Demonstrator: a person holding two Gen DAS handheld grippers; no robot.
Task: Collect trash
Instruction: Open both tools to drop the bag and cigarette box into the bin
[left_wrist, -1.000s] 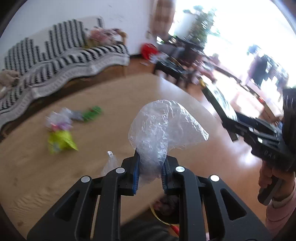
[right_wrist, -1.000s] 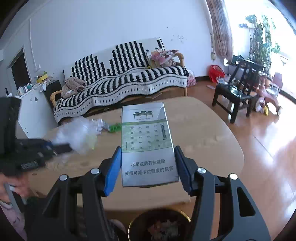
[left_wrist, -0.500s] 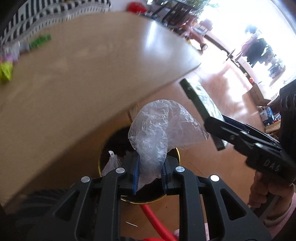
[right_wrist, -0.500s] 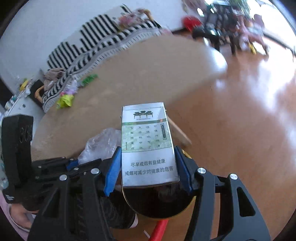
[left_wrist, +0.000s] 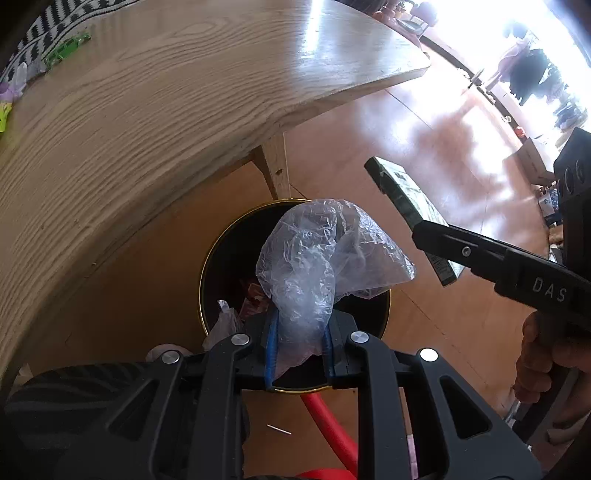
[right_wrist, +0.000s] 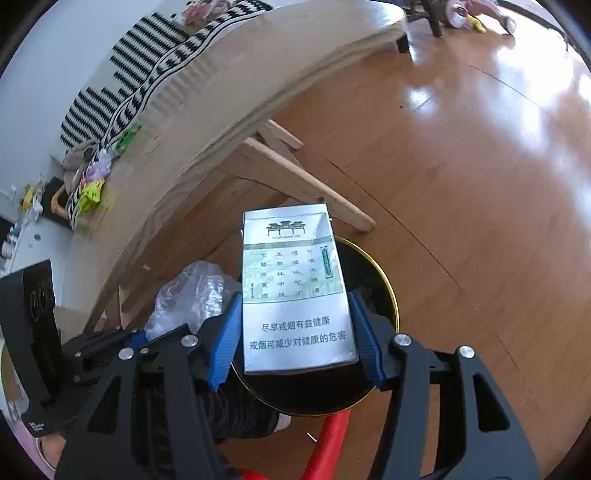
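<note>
Black gold-rimmed round bin (left_wrist: 218, 258) lies directly below both loads: left gripper (left_wrist: 299, 343) clenches crumpled clear plastic bag (left_wrist: 325, 258); right gripper (right_wrist: 297, 332) clenches silver-green cigarette pack (right_wrist: 295, 291).

Wooden floor (right_wrist: 461, 177) carries black bin (right_wrist: 384, 295); table (left_wrist: 147, 96) holds wrappers (right_wrist: 90, 192).

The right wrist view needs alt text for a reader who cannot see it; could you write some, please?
The right tool holds a cigarette pack above a black, gold-rimmed bin on the wooden floor. Beside it, the left tool grips a clear plastic bag.
</note>
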